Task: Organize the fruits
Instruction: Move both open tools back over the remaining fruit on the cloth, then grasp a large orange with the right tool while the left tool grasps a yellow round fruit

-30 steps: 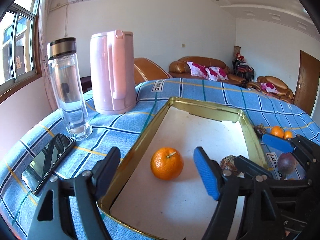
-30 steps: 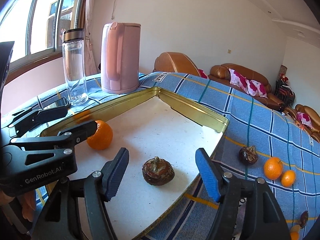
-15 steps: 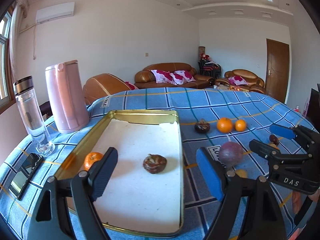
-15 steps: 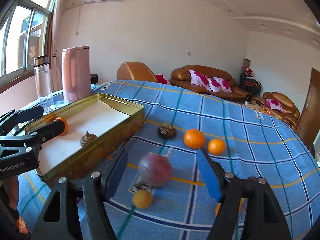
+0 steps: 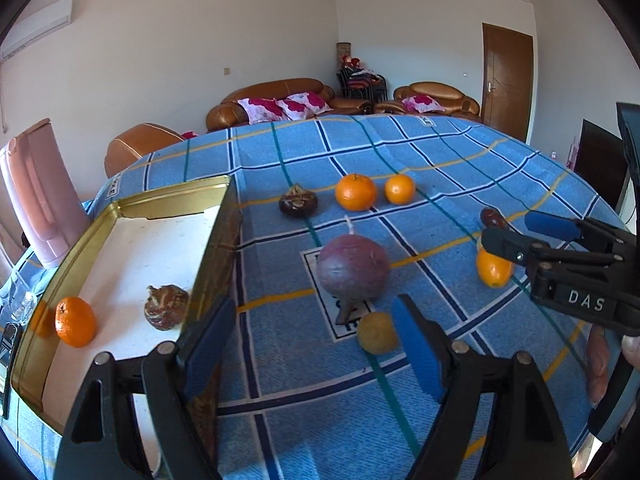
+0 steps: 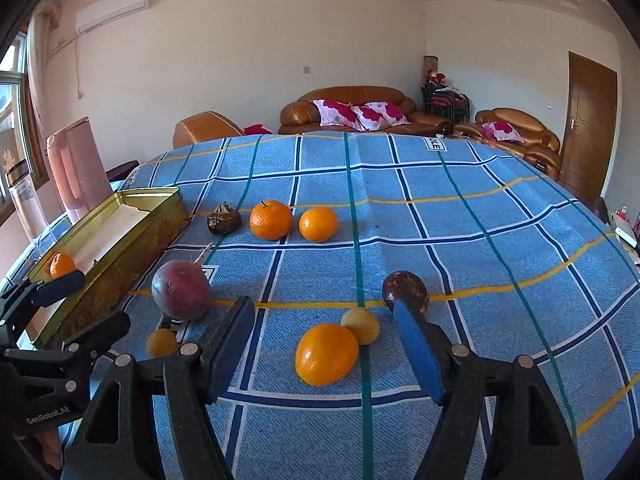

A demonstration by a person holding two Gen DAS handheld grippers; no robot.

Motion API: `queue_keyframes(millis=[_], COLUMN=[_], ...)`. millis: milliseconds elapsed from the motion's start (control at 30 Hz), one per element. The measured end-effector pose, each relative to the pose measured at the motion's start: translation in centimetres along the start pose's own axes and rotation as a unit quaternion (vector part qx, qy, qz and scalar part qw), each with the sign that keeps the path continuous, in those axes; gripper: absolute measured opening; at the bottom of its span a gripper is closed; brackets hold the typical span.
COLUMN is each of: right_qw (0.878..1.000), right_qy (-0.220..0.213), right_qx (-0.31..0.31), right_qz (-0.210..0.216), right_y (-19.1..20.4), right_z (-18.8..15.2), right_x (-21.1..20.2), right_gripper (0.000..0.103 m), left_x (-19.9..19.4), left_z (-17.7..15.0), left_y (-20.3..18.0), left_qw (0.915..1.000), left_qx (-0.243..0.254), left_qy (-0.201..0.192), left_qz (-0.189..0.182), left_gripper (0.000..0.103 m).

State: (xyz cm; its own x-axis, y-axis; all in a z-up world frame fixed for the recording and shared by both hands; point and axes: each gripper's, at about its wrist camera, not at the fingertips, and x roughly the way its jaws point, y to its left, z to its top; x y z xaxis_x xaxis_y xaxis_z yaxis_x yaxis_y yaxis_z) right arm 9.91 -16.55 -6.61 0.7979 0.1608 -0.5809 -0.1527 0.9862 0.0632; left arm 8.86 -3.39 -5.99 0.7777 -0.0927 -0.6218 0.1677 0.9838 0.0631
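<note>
A gold tin tray (image 5: 224, 216) (image 6: 132, 236) on the blue checked tablecloth holds an orange (image 5: 75, 322) and a brown shrivelled fruit (image 5: 165, 306). On the cloth lie a big purple fruit (image 5: 353, 270) (image 6: 182, 290), a small yellow fruit (image 5: 376, 332), two oranges (image 6: 271, 219) (image 6: 318, 224), a brown fruit (image 6: 223, 220), an orange (image 6: 326, 354), a yellow fruit (image 6: 362, 325) and a dark round fruit (image 6: 405, 289). My left gripper (image 5: 308, 346) is open and empty, just before the purple fruit. My right gripper (image 6: 324, 354) is open and empty, around the near orange.
A pink kettle (image 6: 78, 168) and a clear bottle (image 6: 24, 200) stand at the far left behind the tray. A phone (image 5: 10, 340) lies at the left edge. Sofas stand behind the table, a door at the right.
Both grippers have swung right, away from the tray and its fruits, and now face the loose fruits on the cloth. Both stay open and empty.
</note>
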Motion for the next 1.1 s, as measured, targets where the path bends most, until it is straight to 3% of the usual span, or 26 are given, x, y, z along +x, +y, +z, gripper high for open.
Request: queue_keyframes(millis=[67, 233, 467, 600, 733, 1100], right_qw=[1.000, 0.999, 0.997, 0.996, 0.995, 0.997], right_qy=[0.012, 0.042, 0.070, 0.083, 0.088, 0.070], right_qx=[0.003, 0.006, 0.003, 0.011, 0.008, -0.007], right_qz=[0.002, 0.006, 0.019, 0.034, 0.038, 0.045], right_y=[-0.2, -0.6, -0.4, -0.7, -0.6, 0.1], right_z=[-0.2, -0.9, -1.3, -1.3, -1.3, -1.2], right_x=[0.3, 1.3, 2.3, 2.7, 2.9, 2.3], right_gripper=[0.072, 0.057, 0.048, 0.041, 0.040, 0.040], left_x=[0.6, 1.8, 2.2, 2.7, 3.3, 2.6], left_z=[-0.1, -0.3, -0.7, -0.9, -0.9, -0.9], left_y=[-0.5, -1.3, -2.0, -1.9, -1.7, -1.5], left_qw=[0.9998, 0.9982, 0.9963, 0.9949, 0.9927, 0.9934], left_qx=[0.005, 0.011, 0.016, 0.012, 0.007, 0.000], left_qy=[0.015, 0.046, 0.062, 0.075, 0.089, 0.072], left_qz=[-0.012, -0.036, -0.058, -0.067, -0.082, -0.090], left_gripper=[0.076, 0.056, 0.056, 0.048, 0.029, 0.028])
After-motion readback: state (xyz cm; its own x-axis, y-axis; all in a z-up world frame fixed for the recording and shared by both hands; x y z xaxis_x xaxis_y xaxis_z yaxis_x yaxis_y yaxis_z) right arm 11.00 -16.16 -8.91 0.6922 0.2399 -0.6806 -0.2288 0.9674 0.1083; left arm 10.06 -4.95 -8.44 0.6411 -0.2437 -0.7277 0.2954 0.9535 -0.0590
